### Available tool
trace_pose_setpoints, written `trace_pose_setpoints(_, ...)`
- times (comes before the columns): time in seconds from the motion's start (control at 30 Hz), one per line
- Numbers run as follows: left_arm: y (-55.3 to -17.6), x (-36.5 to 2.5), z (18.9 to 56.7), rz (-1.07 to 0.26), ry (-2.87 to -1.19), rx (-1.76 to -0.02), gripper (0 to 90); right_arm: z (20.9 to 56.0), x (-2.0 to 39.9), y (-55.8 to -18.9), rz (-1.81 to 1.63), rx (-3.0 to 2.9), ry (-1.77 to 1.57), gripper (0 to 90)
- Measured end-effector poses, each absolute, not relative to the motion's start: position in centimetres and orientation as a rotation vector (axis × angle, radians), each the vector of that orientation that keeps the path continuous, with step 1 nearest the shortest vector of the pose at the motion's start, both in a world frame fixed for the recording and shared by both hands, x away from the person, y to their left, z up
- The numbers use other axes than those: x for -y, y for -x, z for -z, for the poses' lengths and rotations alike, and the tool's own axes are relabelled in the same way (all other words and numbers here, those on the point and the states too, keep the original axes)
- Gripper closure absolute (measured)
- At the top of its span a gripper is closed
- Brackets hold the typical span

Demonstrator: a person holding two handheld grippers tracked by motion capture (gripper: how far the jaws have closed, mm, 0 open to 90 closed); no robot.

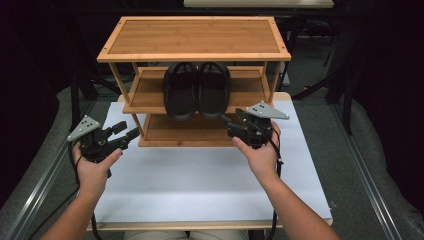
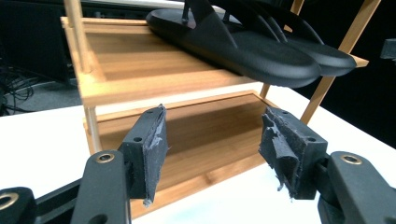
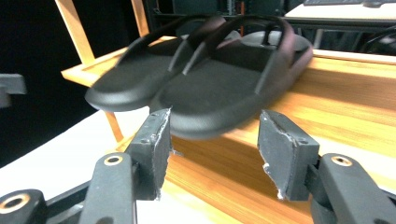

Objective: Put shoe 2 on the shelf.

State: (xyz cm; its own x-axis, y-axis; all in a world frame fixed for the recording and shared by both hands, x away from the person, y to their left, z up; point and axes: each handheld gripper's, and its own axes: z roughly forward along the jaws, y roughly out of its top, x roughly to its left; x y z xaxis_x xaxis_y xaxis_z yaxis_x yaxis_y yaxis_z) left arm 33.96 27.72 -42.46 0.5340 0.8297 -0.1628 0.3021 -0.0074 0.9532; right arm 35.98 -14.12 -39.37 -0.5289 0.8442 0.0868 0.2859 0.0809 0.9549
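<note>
Table [image 1: 210,185]: white top with a pale wooden edge, bearing the rack at its far end; the near part is bare.
Rack [image 1: 194,37]: three-tier bamboo shelf unit, framed top tier, slim uprights, slanted middle and bottom tiers; it stands on the white surface in front of the person.
Slippers [image 1: 197,90]: a pair of plain matte black slides, each with a broad arched strap and a thick rounded sole; they lie side by side, touching, on the middle tier, toes overhanging its front lip.
Slippers, left gripper view: soles [image 2: 261,51] seen from below and the side, smooth, jutting past the shelf edge above the bottom tier.
Slippers, right gripper view: rounded toes [image 3: 205,100] close ahead, straps arching over both footbeds.
Left gripper [image 1: 131,134]: held in the left hand at the rack's bottom left corner, jaws spread wide with nothing between them; torn grey pads [image 2: 156,140] face the bottom tier.
Right gripper [image 1: 226,121]: held in the right hand just beside the right-hand slipper's toe, jaws wide apart and empty, pads [image 3: 161,140] clear of the sole.
</note>
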Motion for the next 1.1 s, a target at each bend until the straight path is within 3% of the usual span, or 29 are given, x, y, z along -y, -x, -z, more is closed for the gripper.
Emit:
trace_pose_setpoints(0.37,-30.4,-29.7,46.6,-0.560,-1.554,-1.033,40.7,42.3,15.9,-31.9,-1.382,-1.826,-1.097,42.9)
trace_pose_setpoints(0.7,-27.9,-30.7,51.4,-0.531,-1.622,-1.075,40.8,48.9,16.5,-30.0,-1.348,-1.821,-1.230,43.0)
trace_pose_setpoints(1.1,-29.0,-31.8,54.3,-0.519,-1.667,-1.157,40.8,54.1,17.4,-29.6,-1.247,-1.790,-1.288,44.1)
